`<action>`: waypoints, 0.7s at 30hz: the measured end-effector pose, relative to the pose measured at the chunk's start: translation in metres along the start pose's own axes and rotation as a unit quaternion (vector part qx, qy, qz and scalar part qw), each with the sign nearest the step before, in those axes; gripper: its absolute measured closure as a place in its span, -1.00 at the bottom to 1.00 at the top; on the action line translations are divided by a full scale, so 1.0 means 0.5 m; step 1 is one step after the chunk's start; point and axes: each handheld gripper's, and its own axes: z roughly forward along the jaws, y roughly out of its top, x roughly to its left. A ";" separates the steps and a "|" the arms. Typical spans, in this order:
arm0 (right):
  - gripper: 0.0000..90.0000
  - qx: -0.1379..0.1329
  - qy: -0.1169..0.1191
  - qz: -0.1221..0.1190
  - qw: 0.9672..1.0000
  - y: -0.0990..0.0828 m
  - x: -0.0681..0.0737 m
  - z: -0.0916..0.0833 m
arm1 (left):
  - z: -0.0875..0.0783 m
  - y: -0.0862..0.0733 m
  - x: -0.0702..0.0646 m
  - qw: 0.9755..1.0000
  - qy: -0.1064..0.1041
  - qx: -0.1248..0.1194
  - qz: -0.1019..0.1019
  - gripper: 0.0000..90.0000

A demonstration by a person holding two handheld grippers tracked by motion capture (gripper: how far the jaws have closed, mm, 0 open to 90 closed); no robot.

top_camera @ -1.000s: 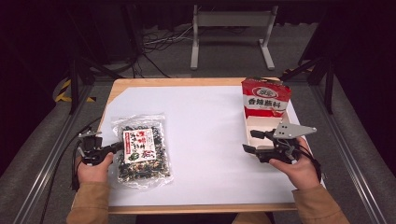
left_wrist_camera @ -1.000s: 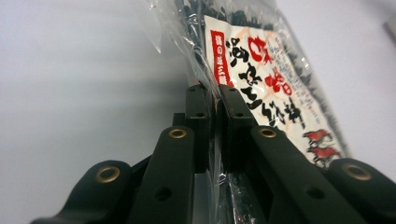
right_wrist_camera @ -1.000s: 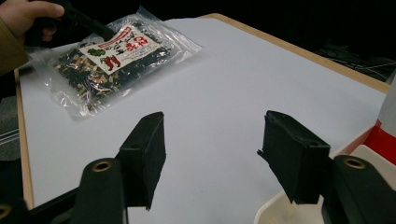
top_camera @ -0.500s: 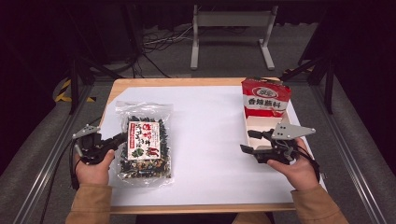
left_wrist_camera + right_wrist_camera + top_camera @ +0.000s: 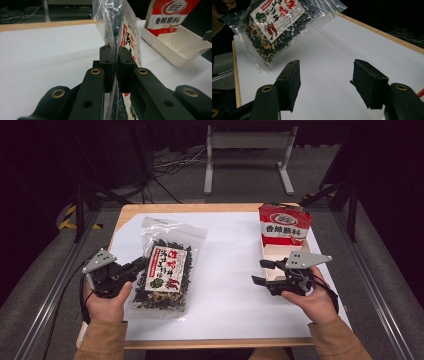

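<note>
Edgewise, clear bag (image 5: 120, 30) between left jaws.

The red packet (image 5: 284, 224) standing in the white tray (image 5: 272, 254) just beyond my right claw (image 5: 263, 271) reads 香辣蘸料. The label on the clear bag (image 5: 167, 268) pinched in my left claw (image 5: 141, 265) is too blurred to read.

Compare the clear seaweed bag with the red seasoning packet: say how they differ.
The clear seaweed bag shows its dark contents; the red seasoning packet is opaque.
The seaweed bag is pinched in the left claw and lifted; the seasoning packet stands in a white tray, untouched.
Both bear printed red-and-white labels.
</note>
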 end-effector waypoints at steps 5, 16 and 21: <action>-0.09 -0.015 0.010 0.005 1.000 0.007 0.010 0.016 | -0.005 0.012 -0.023 1.000 -0.016 -0.012 0.019 0.87; -0.11 -0.027 0.022 0.011 0.999 0.018 0.023 0.056 | -0.006 0.028 -0.060 0.998 -0.055 -0.025 0.036 0.87; -0.11 -0.017 0.041 0.029 0.999 0.023 0.031 0.086 | 0.000 0.031 -0.074 0.996 -0.067 -0.034 0.045 0.87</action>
